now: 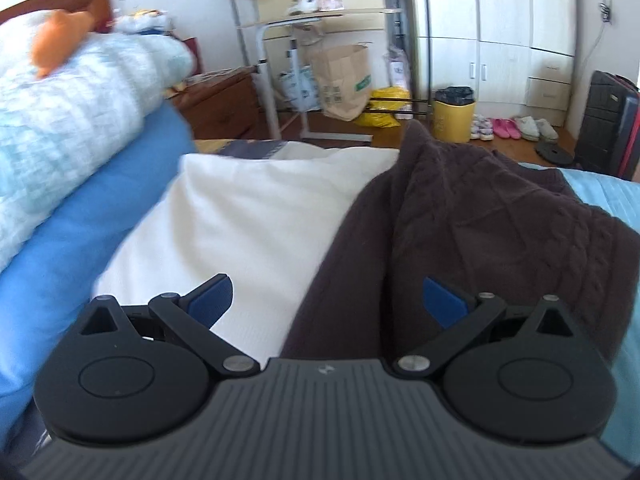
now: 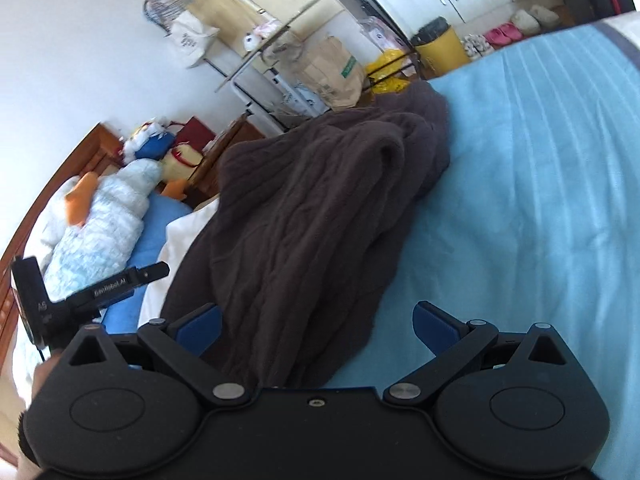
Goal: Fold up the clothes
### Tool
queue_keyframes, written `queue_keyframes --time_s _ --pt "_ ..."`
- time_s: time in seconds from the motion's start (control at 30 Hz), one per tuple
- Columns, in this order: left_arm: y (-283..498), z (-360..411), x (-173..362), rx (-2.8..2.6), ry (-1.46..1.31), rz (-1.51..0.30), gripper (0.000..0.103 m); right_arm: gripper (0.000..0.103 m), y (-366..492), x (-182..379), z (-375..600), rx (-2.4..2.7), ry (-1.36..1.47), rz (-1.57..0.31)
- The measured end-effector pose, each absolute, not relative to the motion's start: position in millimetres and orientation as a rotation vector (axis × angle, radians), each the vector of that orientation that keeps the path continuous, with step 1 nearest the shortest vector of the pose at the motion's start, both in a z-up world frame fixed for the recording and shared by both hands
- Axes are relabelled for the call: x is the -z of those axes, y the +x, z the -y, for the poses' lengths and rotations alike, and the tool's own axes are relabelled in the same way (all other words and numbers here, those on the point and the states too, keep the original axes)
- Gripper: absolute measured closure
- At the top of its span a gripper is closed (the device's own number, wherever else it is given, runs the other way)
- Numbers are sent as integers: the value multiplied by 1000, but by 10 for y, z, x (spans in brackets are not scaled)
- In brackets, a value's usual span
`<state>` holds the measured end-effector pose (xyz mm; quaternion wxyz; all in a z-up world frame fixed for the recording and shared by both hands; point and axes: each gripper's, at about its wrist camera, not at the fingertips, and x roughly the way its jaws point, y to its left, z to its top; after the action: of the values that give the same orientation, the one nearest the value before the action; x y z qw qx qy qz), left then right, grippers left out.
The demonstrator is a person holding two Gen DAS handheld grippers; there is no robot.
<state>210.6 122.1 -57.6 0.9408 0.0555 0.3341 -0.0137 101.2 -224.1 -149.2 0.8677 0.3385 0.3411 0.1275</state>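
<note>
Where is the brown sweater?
The brown sweater lies crumpled on the light blue bedspread, partly over the white pillow on its left, in both views.

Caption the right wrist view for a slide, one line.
Right gripper open above a crumpled dark brown sweater on the light blue bedspread, not yet folded.

Home bedroom: bed (image 2: 540, 200), wardrobe (image 1: 500, 20), shoes (image 1: 516, 128), bedside cabinet (image 1: 224, 108).
</note>
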Motion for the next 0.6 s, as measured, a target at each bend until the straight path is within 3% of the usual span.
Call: queue_keyframes --time_s 0.33,0.4,0.43,0.47,0.5,0.53,0.57,0.6 --pt "2808 -756 1017 193 66 -734 1 1 2272 2034 2348 -169 824 -751" --pt "2921 -727 1137 218 32 -760 3 16 2373 2105 2299 -196 834 -730" --pt "2959 -709 1187 242 11 -775 7 22 2409 2127 2278 -210 836 -718" --pt "2983 -686 1225 265 -8 -787 16 37 2366 2070 2269 -225 820 -700" --pt "2968 -651 1227 283 -19 -793 33 48 2323 2012 2260 -239 804 -681" --pt "2955 -620 1233 301 -37 -800 48 52 2280 1955 2252 -254 788 -662" --pt "2945 -606 1246 321 -73 -810 57 61 2238 1898 2243 -268 772 -644" --pt "2935 -591 1260 340 -109 -819 57 64 2195 1841 2234 -282 756 -625"
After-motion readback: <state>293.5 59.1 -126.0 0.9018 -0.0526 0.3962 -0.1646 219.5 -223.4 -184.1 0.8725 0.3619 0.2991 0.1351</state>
